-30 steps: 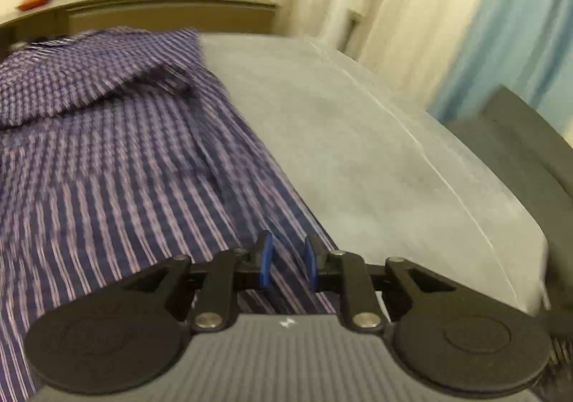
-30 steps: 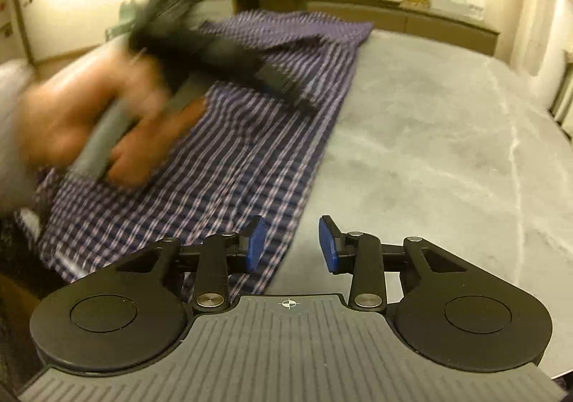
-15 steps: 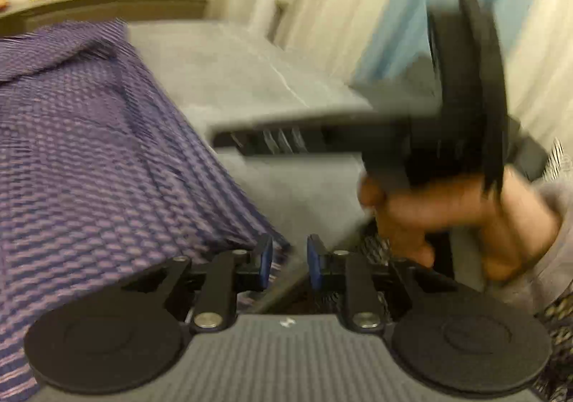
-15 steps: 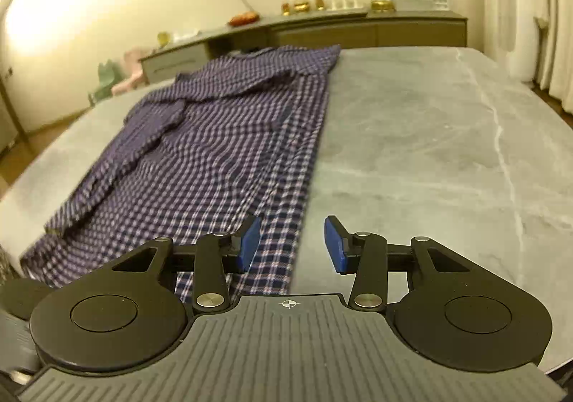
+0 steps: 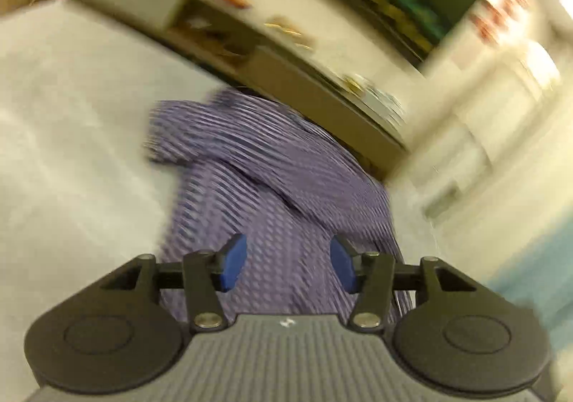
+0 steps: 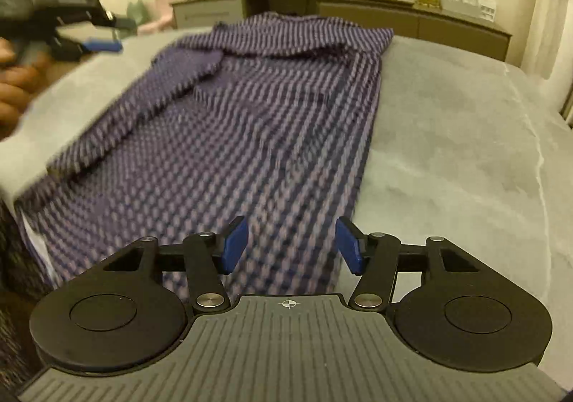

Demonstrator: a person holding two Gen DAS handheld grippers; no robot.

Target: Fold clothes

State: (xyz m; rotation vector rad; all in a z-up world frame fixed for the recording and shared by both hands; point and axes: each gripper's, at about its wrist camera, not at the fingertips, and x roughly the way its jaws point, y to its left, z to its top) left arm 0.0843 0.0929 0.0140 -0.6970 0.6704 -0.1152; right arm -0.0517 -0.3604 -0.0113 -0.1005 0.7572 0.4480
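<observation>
The shirt (image 6: pixel 258 108), purple and dark blue check, lies spread flat on the grey table (image 6: pixel 465 158). In the right wrist view it runs from just under the jaws away toward the table's far edge, with its collar end farthest from them. One sleeve (image 6: pixel 143 104) lies folded across the cloth ahead and to the left of the jaws. The shirt's near hem reaches the table edge below the left jaw.

The right gripper (image 6: pixel 292 244) hangs over the near part of the shirt, jaws set wide apart, nothing between them. Its right jaw stands over the shirt's edge where cloth meets bare table.

The left gripper (image 5: pixel 288 266) also has its jaws spread wide and empty; in its own view, which is heavily blurred and tilted, the shirt (image 5: pixel 272 187) lies directly ahead between the jaws. In the right wrist view the left gripper (image 6: pixel 104 33) appears far to the left, above the table edge, held by a hand (image 6: pixel 14 86).

Beyond the shirt stands a long sideboard (image 6: pixel 394 13) carrying small items, too blurred to identify.
</observation>
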